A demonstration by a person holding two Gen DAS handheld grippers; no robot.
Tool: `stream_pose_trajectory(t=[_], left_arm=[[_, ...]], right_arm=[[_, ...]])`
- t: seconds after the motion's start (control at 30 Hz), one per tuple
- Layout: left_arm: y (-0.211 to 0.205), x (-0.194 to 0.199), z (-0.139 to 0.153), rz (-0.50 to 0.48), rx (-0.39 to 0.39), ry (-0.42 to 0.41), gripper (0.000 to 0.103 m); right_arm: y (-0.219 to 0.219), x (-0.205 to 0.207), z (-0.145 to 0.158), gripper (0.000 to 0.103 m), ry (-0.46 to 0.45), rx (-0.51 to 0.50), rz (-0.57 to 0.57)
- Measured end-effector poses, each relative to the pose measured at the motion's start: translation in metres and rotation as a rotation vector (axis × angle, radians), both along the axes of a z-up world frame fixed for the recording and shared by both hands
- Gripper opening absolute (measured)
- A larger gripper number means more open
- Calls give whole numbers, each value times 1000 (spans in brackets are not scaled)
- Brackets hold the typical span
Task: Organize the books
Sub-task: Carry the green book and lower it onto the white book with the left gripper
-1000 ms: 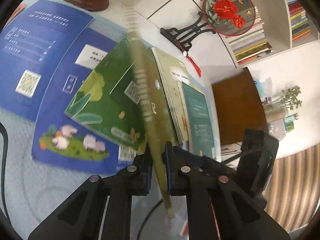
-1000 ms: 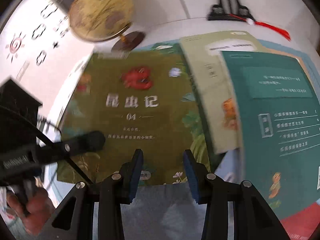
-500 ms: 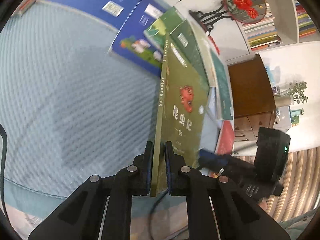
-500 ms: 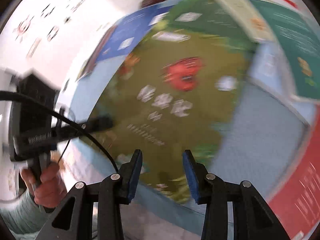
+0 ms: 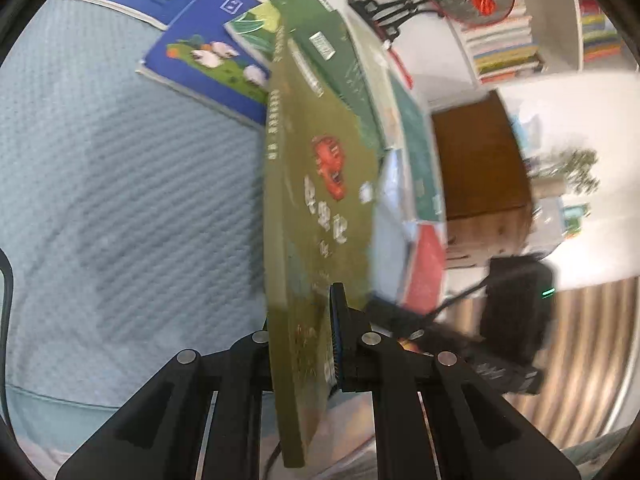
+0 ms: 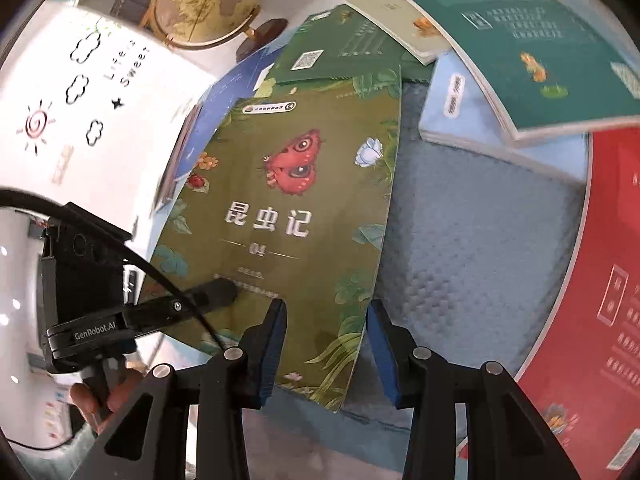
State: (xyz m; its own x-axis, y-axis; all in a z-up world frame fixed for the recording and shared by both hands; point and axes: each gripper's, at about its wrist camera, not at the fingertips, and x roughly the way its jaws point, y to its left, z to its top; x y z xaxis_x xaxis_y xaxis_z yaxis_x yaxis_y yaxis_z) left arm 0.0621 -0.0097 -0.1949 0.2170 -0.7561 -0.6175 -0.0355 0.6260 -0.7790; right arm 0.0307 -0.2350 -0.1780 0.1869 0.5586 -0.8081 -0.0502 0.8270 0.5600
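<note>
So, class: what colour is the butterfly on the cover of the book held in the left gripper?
Red, on the olive-green book; the right wrist view shows it best.

Olive butterfly-cover book (image 6: 304,216), tilted, lifted

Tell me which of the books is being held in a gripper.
The olive-green book with the red butterfly: the left gripper clamps it, lifted; the others lie flat.

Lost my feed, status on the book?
Left gripper shut on olive butterfly book, lifted. Right gripper open, straddling its lower corner. Teal book and red book lie nearby.
</note>
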Motion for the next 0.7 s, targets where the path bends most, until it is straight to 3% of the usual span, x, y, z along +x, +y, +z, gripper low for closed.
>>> stream_pose_trajectory(t=[0.1, 0.17, 0.23, 0.33, 0.4, 0.47, 0.57, 0.7], left_arm=[[6, 4, 4, 39, -130, 24, 8], [10, 6, 8, 51, -205, 26, 8], [11, 9, 9, 59, -261, 39, 8], [11, 11, 10, 73, -271, 48, 8], [10, 10, 8, 80, -274, 62, 8], [12, 6, 1, 83, -217, 85, 8], [7, 3, 2, 58, -32, 73, 10], [-8, -3, 18, 14, 183, -12, 11]], right_arm=[[-10, -2, -13, 45, 90, 92, -26], [-18, -6, -20, 58, 130, 195, -67], [-27, -8, -27, 77, 160, 322, -105], [-31, -3, -35, 80, 175, 457, -135], [-30, 2, -39, 72, 180, 530, -155], [-24, 5, -41, 35, 180, 569, -152], [-20, 4, -30, 23, 126, 463, -128], [6, -2, 2, 19, -15, 170, -15]])
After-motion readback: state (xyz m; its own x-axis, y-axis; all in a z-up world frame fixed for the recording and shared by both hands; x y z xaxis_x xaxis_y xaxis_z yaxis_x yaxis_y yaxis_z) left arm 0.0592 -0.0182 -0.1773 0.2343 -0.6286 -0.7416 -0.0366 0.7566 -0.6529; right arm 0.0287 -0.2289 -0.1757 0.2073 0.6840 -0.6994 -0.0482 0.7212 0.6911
